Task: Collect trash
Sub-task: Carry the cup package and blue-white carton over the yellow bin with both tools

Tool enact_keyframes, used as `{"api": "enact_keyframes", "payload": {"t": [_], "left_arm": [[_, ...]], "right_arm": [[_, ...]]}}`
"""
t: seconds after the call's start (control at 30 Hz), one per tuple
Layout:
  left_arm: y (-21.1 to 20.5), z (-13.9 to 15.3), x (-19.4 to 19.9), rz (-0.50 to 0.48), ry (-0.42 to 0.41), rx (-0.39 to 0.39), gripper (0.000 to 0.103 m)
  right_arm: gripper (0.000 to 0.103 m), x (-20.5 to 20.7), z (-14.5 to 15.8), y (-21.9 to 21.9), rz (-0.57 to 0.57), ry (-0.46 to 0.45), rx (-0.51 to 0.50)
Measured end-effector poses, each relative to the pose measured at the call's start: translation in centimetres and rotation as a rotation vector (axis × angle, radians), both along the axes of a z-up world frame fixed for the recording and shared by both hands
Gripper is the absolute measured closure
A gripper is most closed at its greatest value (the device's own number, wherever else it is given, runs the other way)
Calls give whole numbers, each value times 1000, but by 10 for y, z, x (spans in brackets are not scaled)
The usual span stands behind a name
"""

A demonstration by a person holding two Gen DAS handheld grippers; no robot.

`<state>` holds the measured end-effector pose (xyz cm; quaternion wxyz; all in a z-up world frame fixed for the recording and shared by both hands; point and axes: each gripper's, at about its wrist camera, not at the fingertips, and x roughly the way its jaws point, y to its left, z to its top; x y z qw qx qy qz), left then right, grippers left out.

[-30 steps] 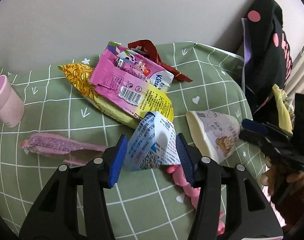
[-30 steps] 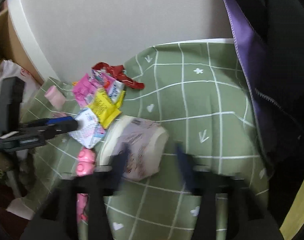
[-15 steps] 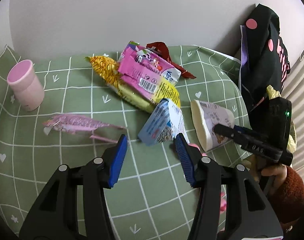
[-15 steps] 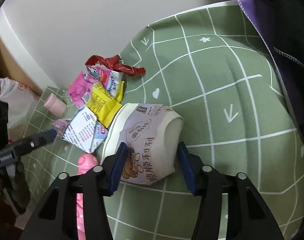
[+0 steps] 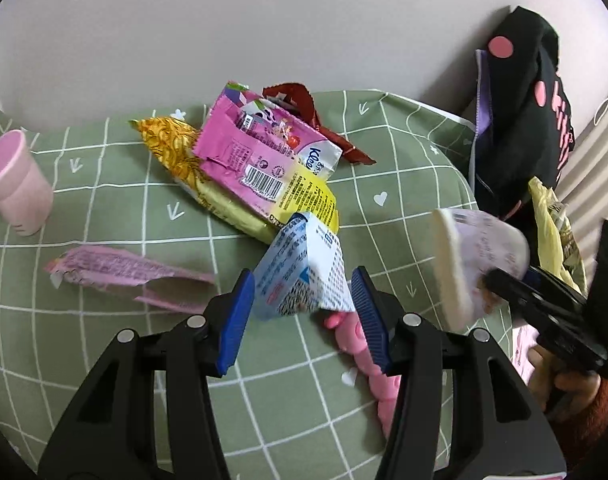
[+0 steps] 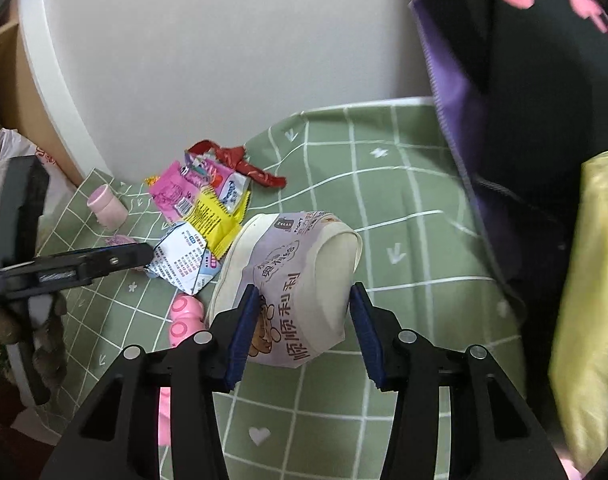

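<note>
1. Far to the left of your left gripper [image 5: 302,316] a pink cup [image 5: 14,186] stands upright on the green grid tablecloth [image 5: 104,216].
2. Nearer, to the left of the blue pads, a torn pink wrapper [image 5: 124,274] lies flat.
3. Your left gripper's pads sit on either side of the blue-and-white carton [image 5: 304,276]; you cannot tell whether they press on it.
4. Just ahead of it, a pile of wrappers: gold [image 5: 176,148], pink [image 5: 248,156], yellow [image 5: 308,200] and red [image 5: 304,108].
5. Under the right pad lies a pink toy [image 5: 368,364].
6. Your right gripper [image 6: 302,328] is clamped on the paper ice-cream cup [image 6: 300,280], which lies on its side, rim to the left.
7. To its right hang a black jacket [image 6: 544,120] and a yellow bag [image 6: 592,300].
</note>
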<state>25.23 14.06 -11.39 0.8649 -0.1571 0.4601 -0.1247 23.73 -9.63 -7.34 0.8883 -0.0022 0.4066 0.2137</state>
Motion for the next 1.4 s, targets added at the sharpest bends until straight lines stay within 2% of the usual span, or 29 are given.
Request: {"api": "enact_keyframes", "payload": {"t": [0.1, 0.13, 0.17, 0.2, 0.23, 0.27, 0.47, 0.67, 0.8, 0.9, 1.1, 1.17, 1.3, 1.4], "left_arm": [[-4, -7, 8, 1, 37, 8, 55], [-4, -10, 10, 10, 54, 17, 58], [-3, -13, 14, 24, 73, 14, 68], [-2, -14, 15, 29, 78, -2, 69], [0, -13, 16, 33, 75, -21, 78], [2, -7, 16, 35, 55, -38, 85], [-8, 61, 8, 2, -157, -36, 86], [-45, 128, 5, -141, -320, -99, 86], [-87, 159, 12, -235, -377, -116, 86], [-122, 180, 18, -321, -394, -166, 86], [-192, 204, 22, -489, -425, -172, 86], [-216, 205, 23, -544, -415, -180, 86], [-259, 192, 32, -641, -342, -199, 86], [-292, 176, 39, -682, -290, -162, 86]], "right_arm": [[59, -10, 11, -7, -15, -31, -24], [59, -13, 14, -8, -20, -41, -33], [59, -16, 19, -11, -25, -53, -38], [59, -17, 23, -13, -30, -62, -40], [59, -20, 28, -16, -37, -76, -41], [59, -22, 33, -18, -44, -90, -43], [59, -36, 70, -41, -101, -191, -55], [59, -47, 92, -59, -152, -254, -84], [59, -55, 108, -81, -208, -302, -125], [59, -63, 125, -107, -275, -347, -158], [59, -75, 140, -171, -449, -357, -180], [59, -80, 140, -191, -500, -353, -189], [59, -89, 137, -223, -576, -328, -210], [59, -91, 129, -244, -606, -291, -233]]}}
